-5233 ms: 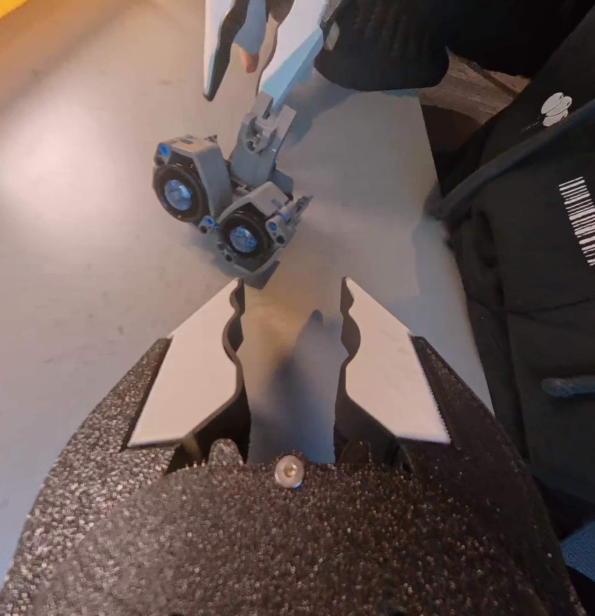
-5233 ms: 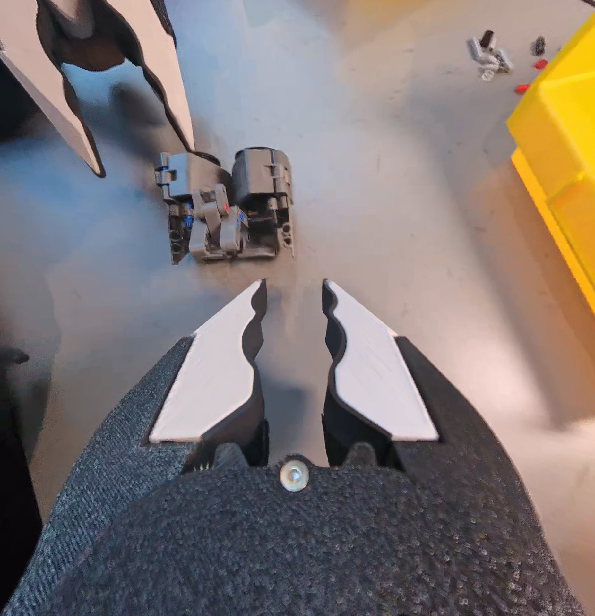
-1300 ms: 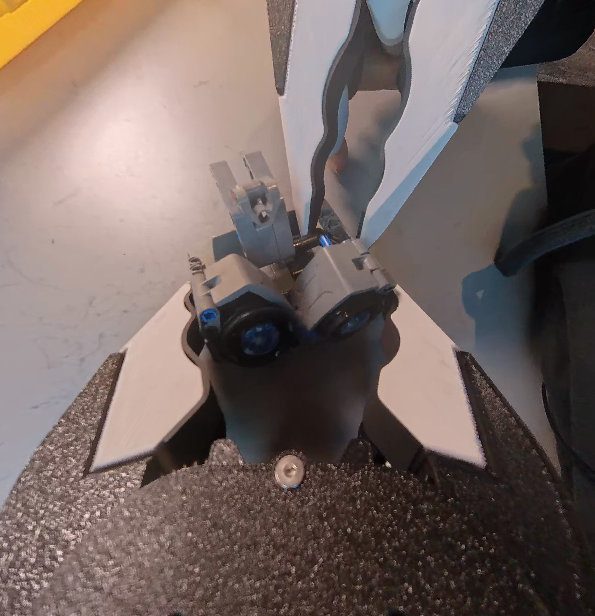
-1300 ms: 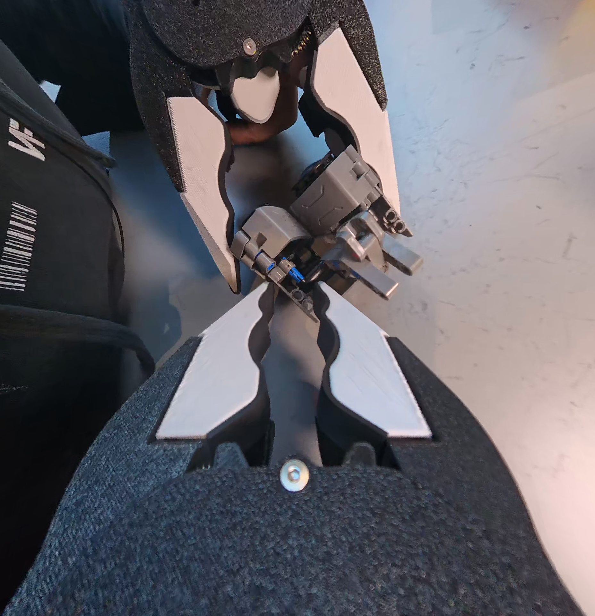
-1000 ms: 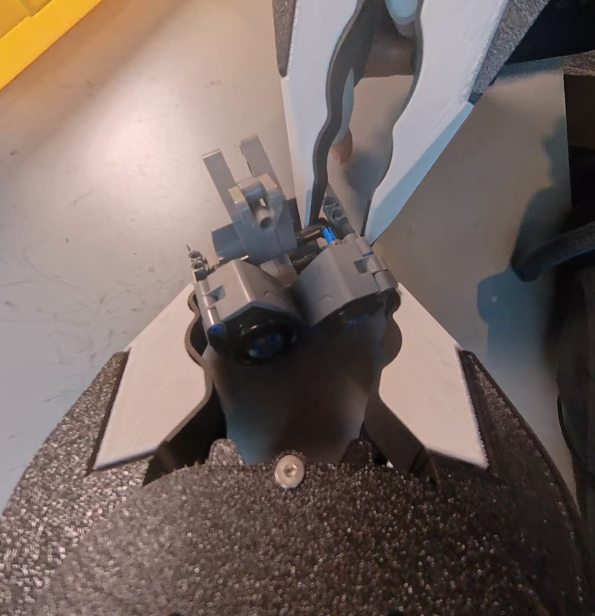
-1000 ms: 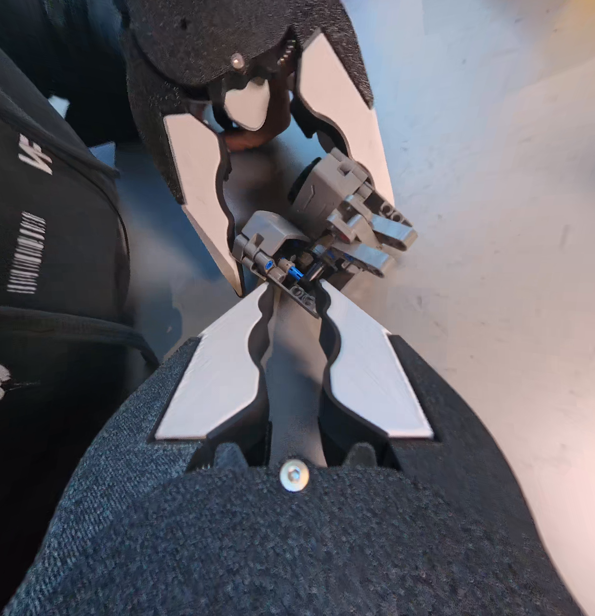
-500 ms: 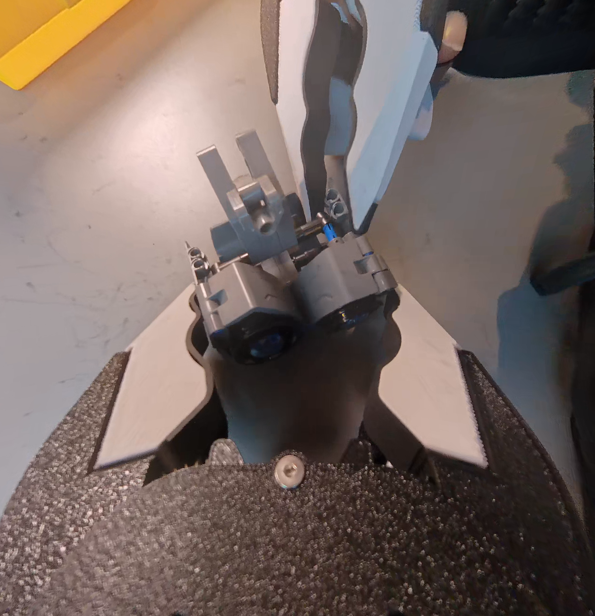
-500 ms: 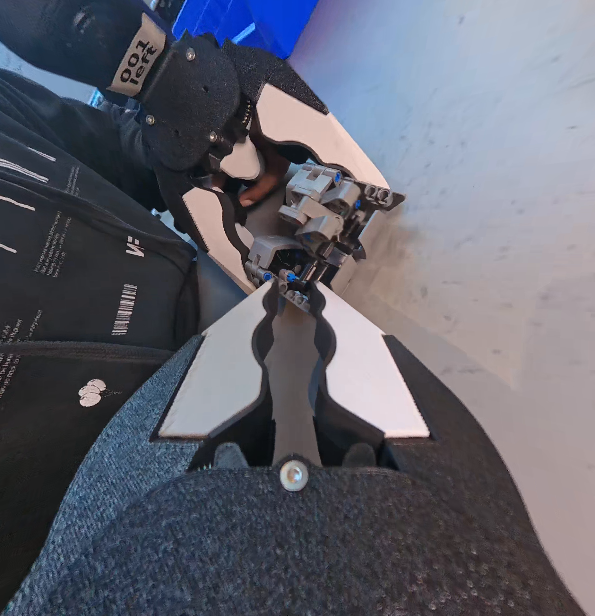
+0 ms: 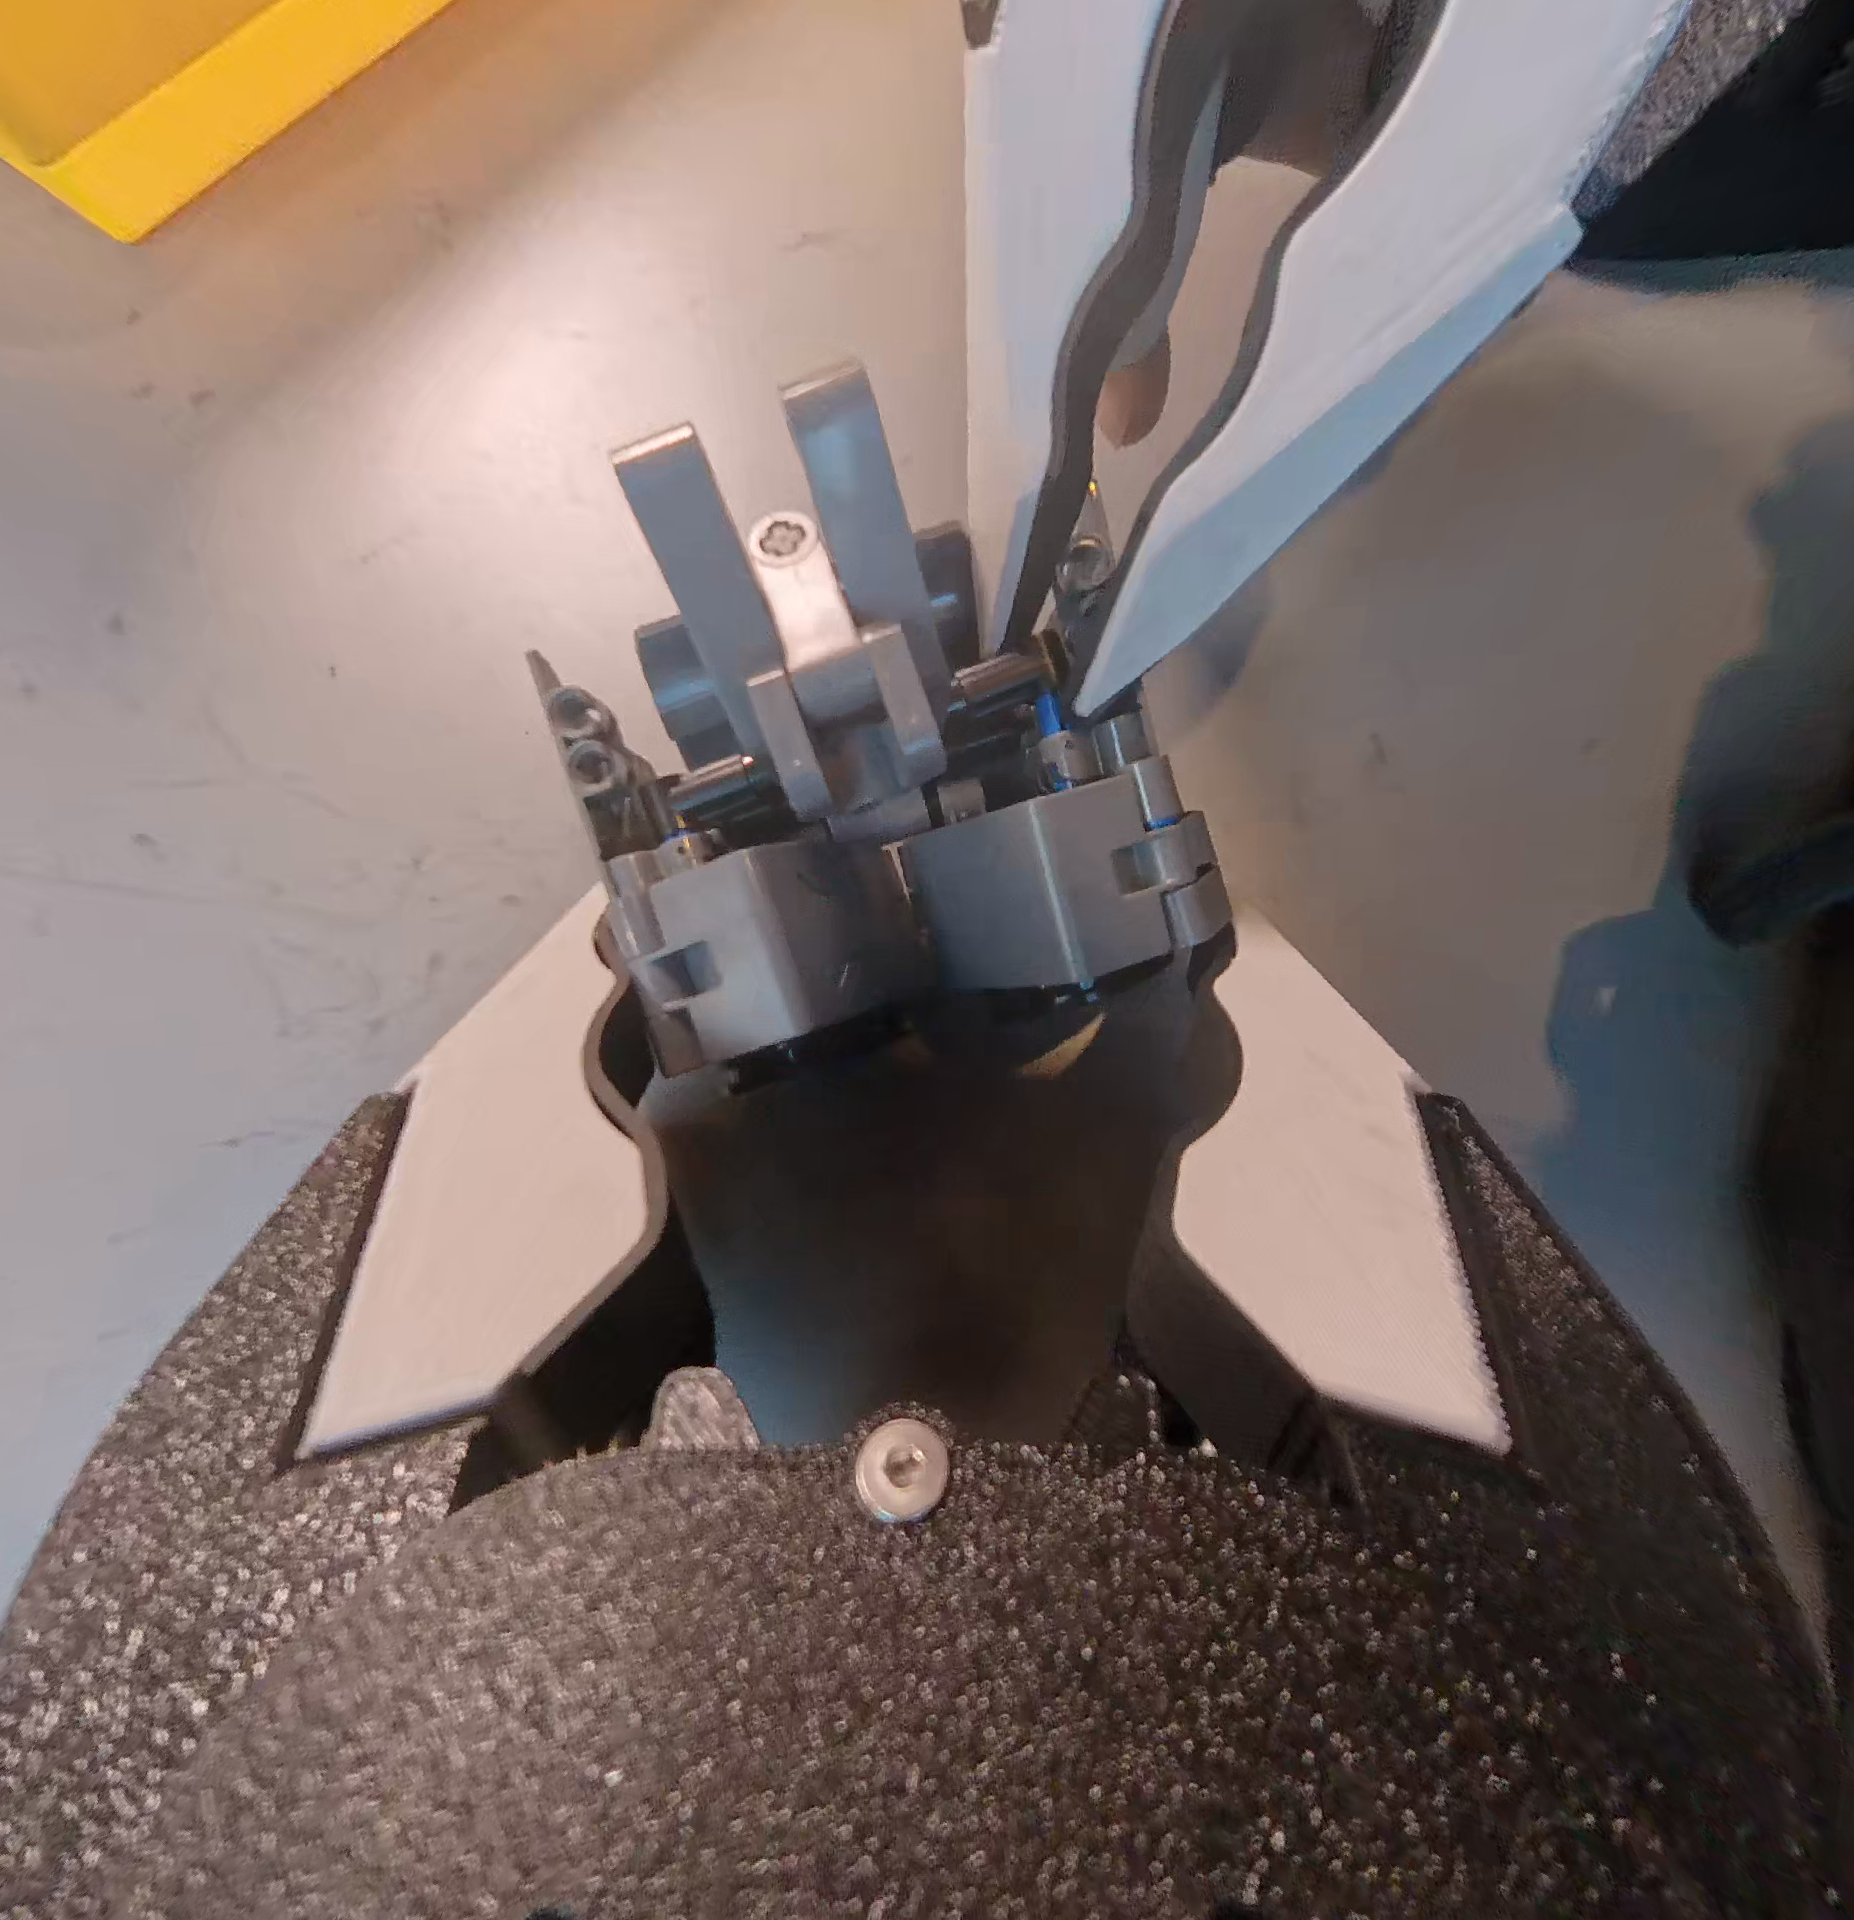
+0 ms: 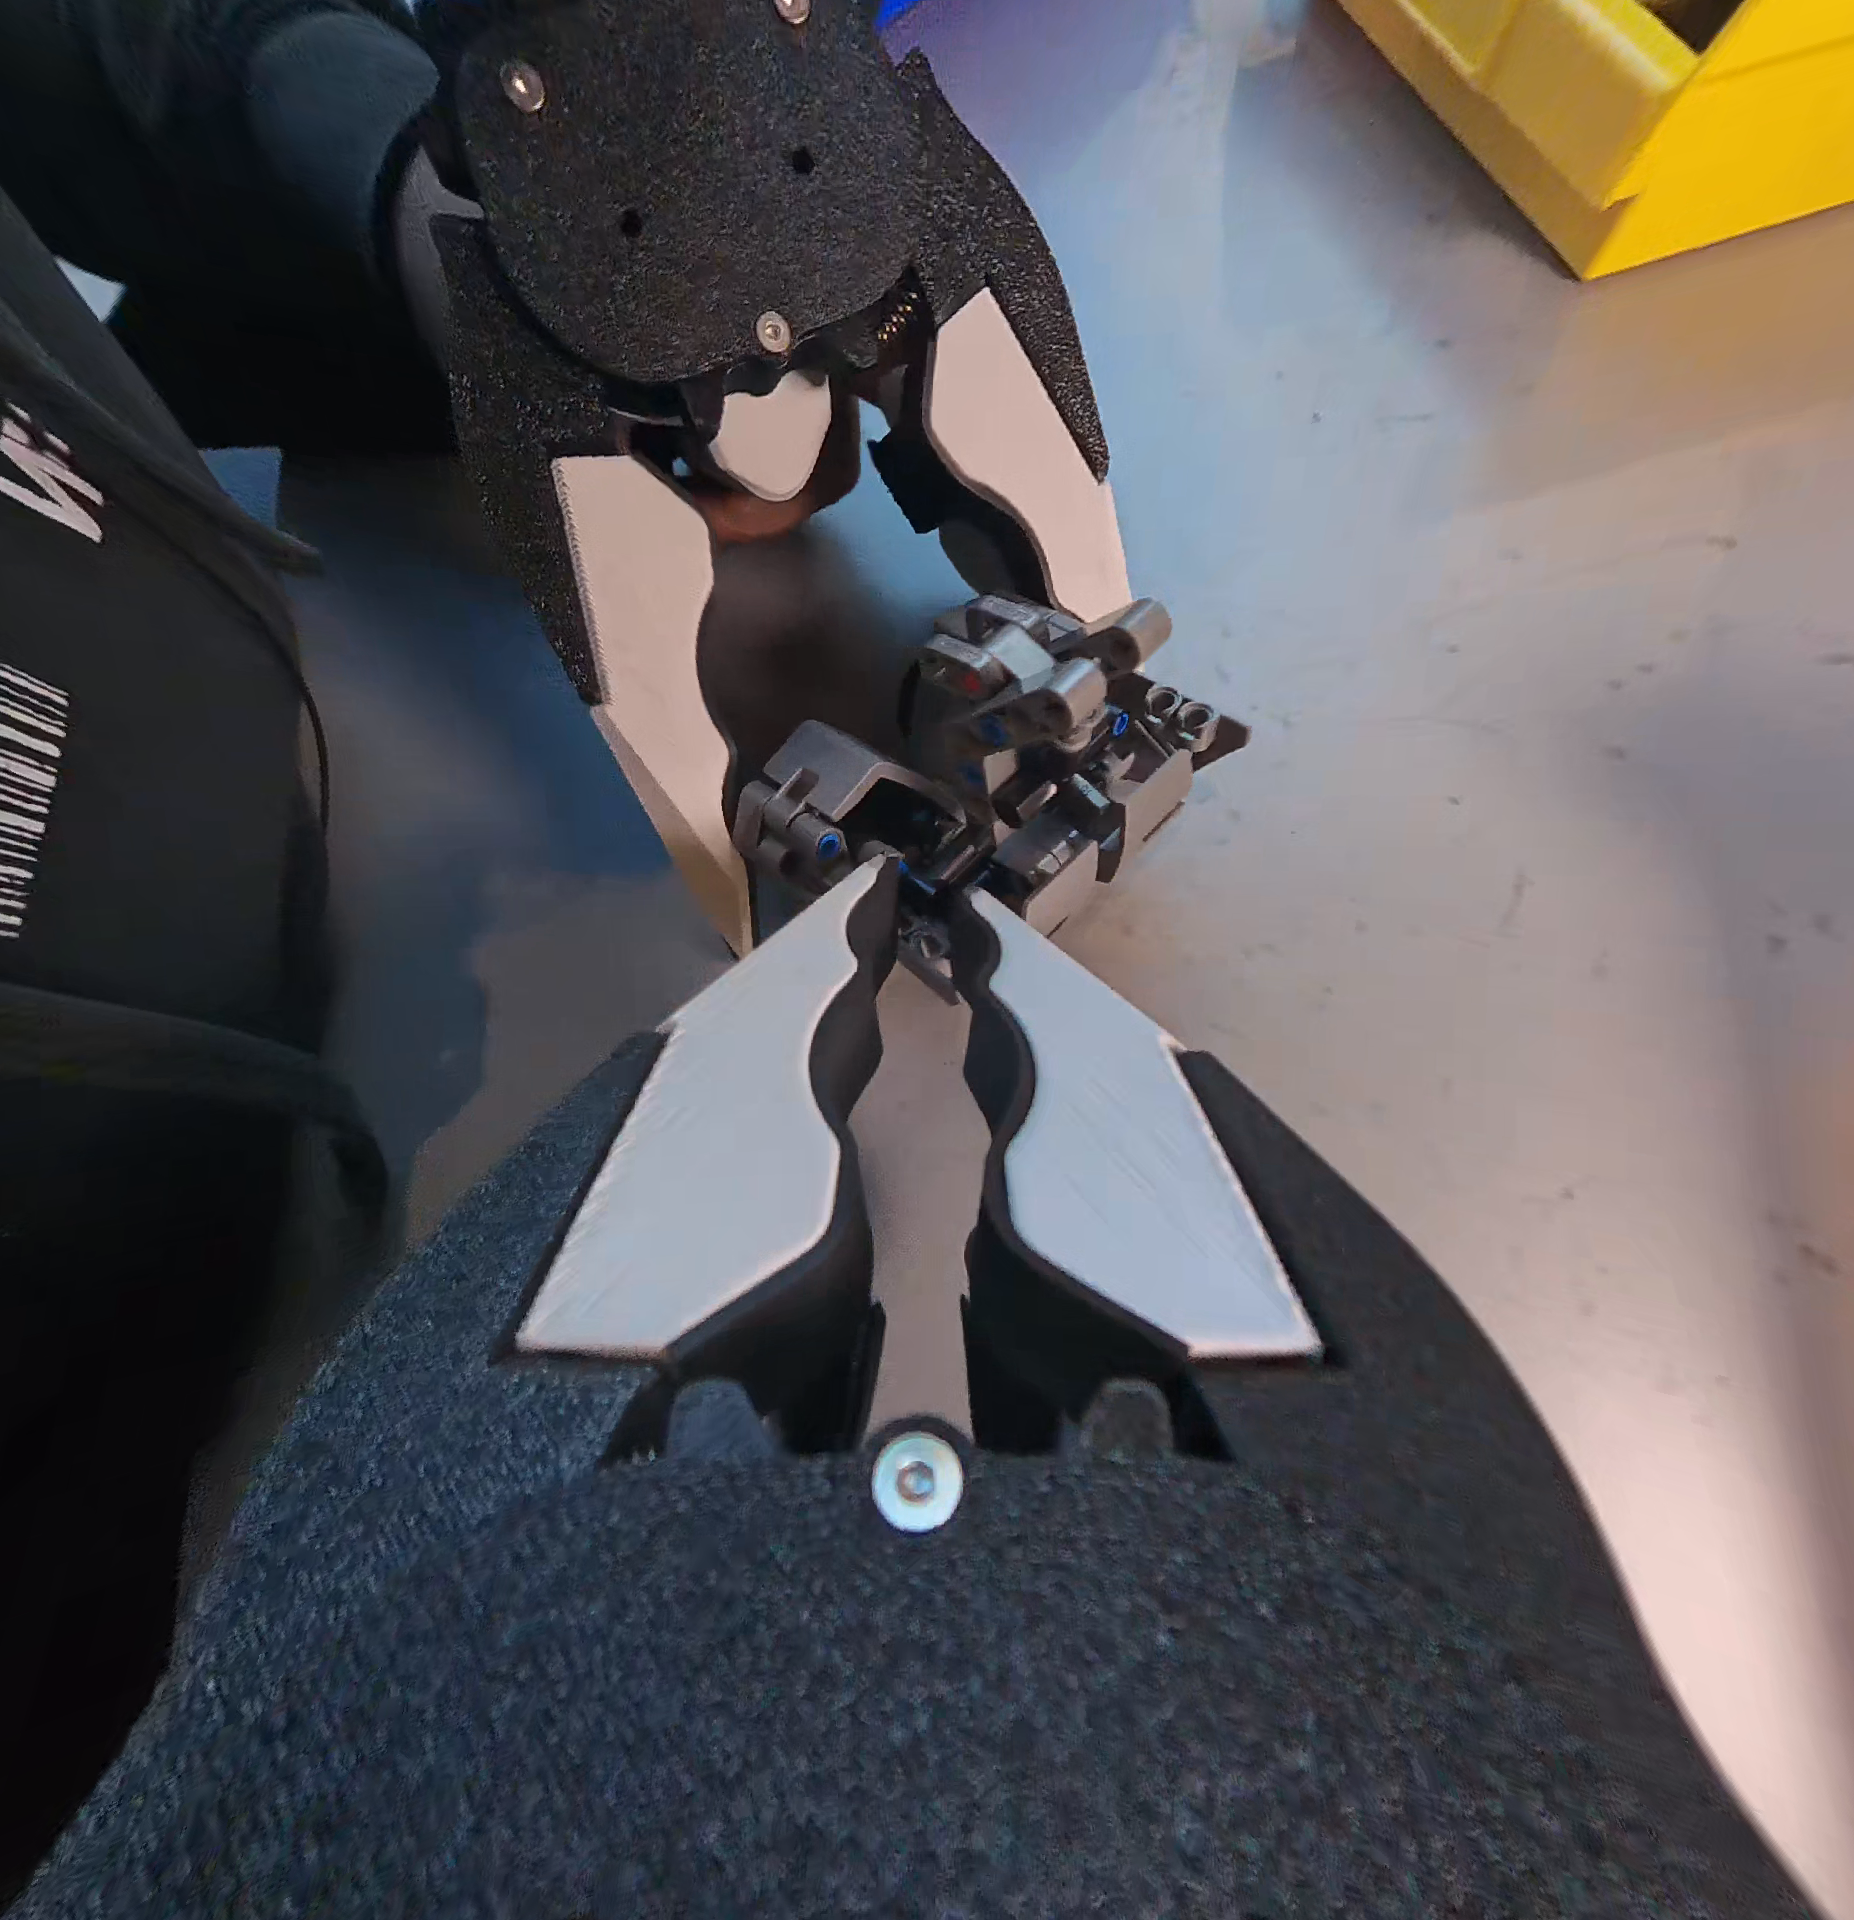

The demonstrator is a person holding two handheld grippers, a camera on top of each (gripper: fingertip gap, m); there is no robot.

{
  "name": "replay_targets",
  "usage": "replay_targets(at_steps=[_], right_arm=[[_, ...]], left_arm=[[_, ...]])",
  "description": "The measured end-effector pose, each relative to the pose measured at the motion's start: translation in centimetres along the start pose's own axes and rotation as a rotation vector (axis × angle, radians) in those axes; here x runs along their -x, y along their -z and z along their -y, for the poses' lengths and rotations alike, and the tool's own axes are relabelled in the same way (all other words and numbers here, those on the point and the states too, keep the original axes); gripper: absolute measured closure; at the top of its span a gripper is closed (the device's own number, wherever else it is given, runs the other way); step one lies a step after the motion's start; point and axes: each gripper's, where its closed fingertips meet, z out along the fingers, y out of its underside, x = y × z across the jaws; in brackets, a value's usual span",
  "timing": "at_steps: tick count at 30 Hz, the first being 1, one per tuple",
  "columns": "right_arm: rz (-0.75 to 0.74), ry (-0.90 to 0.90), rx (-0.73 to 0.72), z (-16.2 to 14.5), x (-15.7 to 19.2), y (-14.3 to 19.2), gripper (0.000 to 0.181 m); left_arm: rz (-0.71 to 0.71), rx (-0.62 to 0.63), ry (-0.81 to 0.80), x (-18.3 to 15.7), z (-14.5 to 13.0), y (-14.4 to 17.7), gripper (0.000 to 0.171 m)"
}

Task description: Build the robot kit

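Tabletop: pale grey, and it carries all I see.
Yellow bin: far off, not in my way.
Left hand-held gripper: I have it squeezed around the two round grey blocks of the toy brick model, just above the tabletop.
Right hand-held gripper: nearly closed, its tips pinch a small dark piece on the model's back edge.
Doing it well: I think I should hold the left steady and tug gently.
In the way: black bag close beside.
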Motion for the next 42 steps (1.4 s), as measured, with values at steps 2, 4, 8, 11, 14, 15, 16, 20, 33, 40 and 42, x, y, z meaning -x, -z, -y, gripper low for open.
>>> replay_targets(at_steps=[2, 4, 8, 11, 14, 15, 16, 20, 33, 40, 42], right_arm=[[-0.026, 0.021, 0.000, 0.1, 0.0, 0.0, 0.174], [-0.049, 0.037, -0.008, 0.2, 0.1, 0.0, 0.174], [-0.031, -0.022, -0.021, 0.1, 0.1, 0.0, 0.173], [0.007, -0.068, -0.016, 0.0, -0.2, 0.1, 0.172], [0.031, -0.055, 0.016, -0.1, -0.2, 0.2, 0.171], [0.038, -0.058, 0.023, -0.2, -0.3, 0.3, 0.171], [0.048, -0.066, 0.027, -0.2, -0.2, 0.4, 0.171], [0.118, -0.169, 0.001, -0.4, 0.0, 0.6, 0.170], [0.228, 0.004, 0.094, -0.9, 1.9, 0.5, 0.127], [-0.029, -0.313, 0.031, -1.1, 1.6, -0.4, 0.115], [-0.086, -0.346, -0.002, -1.0, 1.6, -1.0, 0.116]], left_arm=[[0.002, 0.002, -0.001, 0.0, 0.0, 0.0, 0.068], [0.003, 0.004, -0.002, 0.0, -0.1, 0.1, 0.068], [0.003, 0.005, -0.004, 0.0, -0.1, 0.1, 0.068], [0.006, 0.009, -0.002, 0.1, -0.1, 0.1, 0.068], [0.017, 0.011, -0.007, 0.0, -0.1, 0.0, 0.068], [0.020, 0.011, -0.005, 0.0, 0.0, 0.0, 0.067], [0.024, 0.011, -0.003, -0.1, 0.0, -0.1, 0.067], [0.024, 0.008, 0.003, -0.4, 0.1, -0.2, 0.066], [0.010, 0.018, -0.008, -0.6, 0.0, -0.1, 0.066], [0.047, 0.047, 0.052, -0.4, -0.3, 0.1, 0.055], [0.015, 0.066, 0.045, -0.7, -0.5, 0.3, 0.047]])
